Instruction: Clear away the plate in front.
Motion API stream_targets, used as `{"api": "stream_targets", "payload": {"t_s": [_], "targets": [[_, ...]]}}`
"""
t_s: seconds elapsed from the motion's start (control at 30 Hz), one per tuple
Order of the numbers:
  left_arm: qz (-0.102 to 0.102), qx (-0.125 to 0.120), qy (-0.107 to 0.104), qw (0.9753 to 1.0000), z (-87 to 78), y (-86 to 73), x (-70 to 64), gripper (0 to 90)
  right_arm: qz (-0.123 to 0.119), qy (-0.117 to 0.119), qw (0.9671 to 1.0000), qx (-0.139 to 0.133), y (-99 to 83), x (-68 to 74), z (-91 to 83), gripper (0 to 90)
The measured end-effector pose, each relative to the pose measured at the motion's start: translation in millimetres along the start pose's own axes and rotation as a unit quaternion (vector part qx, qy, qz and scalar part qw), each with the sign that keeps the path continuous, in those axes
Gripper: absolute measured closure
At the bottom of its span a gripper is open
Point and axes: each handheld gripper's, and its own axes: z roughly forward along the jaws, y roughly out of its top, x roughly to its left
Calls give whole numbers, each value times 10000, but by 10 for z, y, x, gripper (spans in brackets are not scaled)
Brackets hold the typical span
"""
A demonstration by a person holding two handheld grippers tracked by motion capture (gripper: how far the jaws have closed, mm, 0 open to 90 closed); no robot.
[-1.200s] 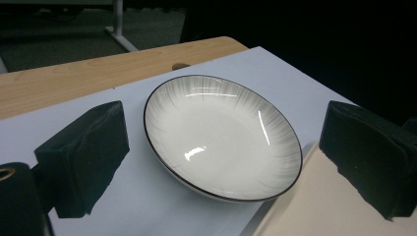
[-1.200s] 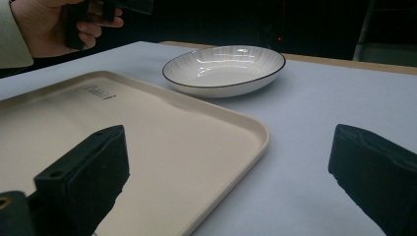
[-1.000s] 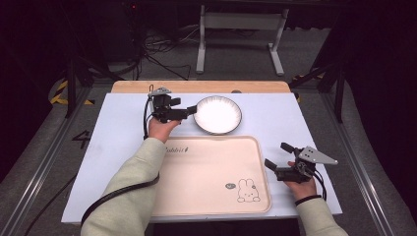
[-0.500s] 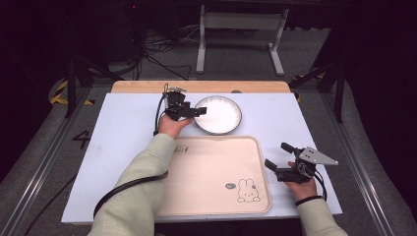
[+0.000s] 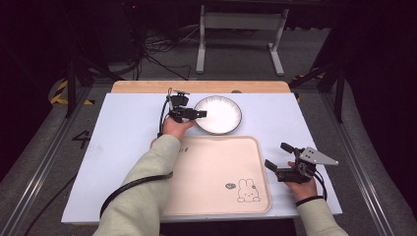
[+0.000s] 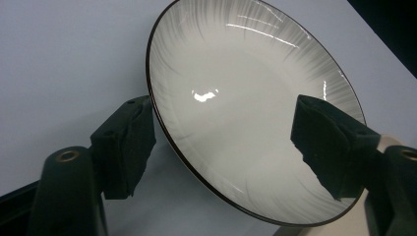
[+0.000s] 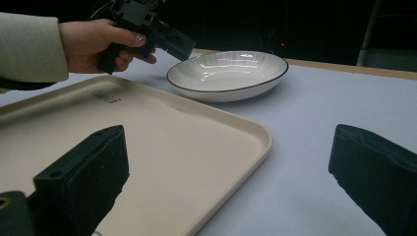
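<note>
— Where's the plate [image 5: 218,114] right now?

— Upper middle of the high view, flat on the pale blue table [image 5: 123,147], just above the top edge of the cream tray [image 5: 216,172]. It's white with a thin dark rim, and it looks bare inside.

— And the left gripper [image 5: 196,114]?

— Right at the plate's left edge, in the upper centre of the frame, held in the left hand [image 5: 176,127]. In the left gripper view its jaws stand wide apart, one at lower left just off the rim, the other at right over the plate. They aren't closed on anything. Whether either pad actually touches the rim, I can't tell.

— The other one?

— The right gripper [image 5: 277,157] sits at the lower right of the high view, just off the tray's right edge, well apart from the plate. Its jaws are spread wide too, holding nothing; in the right gripper view the tray's corner lies between them.

— Anything on the tray?

— Only a printed rabbit [image 5: 248,191] near its lower right corner.
</note>
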Motion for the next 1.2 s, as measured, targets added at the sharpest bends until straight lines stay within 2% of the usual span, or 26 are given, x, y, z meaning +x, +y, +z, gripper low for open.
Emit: {"api": "stream_targets", "payload": {"t_s": [0.03,0.1,0.13,0.2,0.3,0.37,0.5,0.57,0.7,0.73,0.77,0.8,0.87,0.97,1.2], "targets": [[-119,29,-11,9999,10,4,19,291,6,5,10000,1,0,-2,-2,19],[-177,53,-19,9998,13,4,29,309,9,0,10000,-10,0,-1,-1,19],[-283,109,28,9995,21,3,61,314,1,4,10000,-6,0,-2,-1,19],[-428,142,-13,9990,31,-6,84,331,11,3,10000,-6,0,-1,0,19],[-460,175,-34,9988,51,-25,103,374,11,1,10000,-4,0,0,0,20],[-426,185,35,9989,61,-36,98,434,6,1,10000,-3,0,-1,1,20],[-456,184,66,9988,74,-42,105,488,6,3,10000,-5,0,-1,0,21],[-536,220,104,9983,102,-40,104,506,6,6,10000,-7,0,-1,0,21],[-467,337,148,9982,145,-50,105,574,5,9,10000,-2,0,-3,-2,21],[-381,378,310,9981,173,-53,73,595,11,7,10000,-6,-1,-1,0,22],[-381,378,310,9981,173,-53,73,609,11,7,10000,-6,-1,-1,0,22],[-526,391,377,9971,173,-44,78,640,2,3,10000,-5,-1,-1,0,22],[-554,380,349,9971,169,-48,103,685,-1,10,10000,1,0,0,1,23],[-688,343,304,9966,168,-56,121,701,-6,6,10000,-2,-1,0,0,24],[-762,298,299,9962,170,-70,117,704,-1,10,10000,-3,0,-1,0,29]]}}
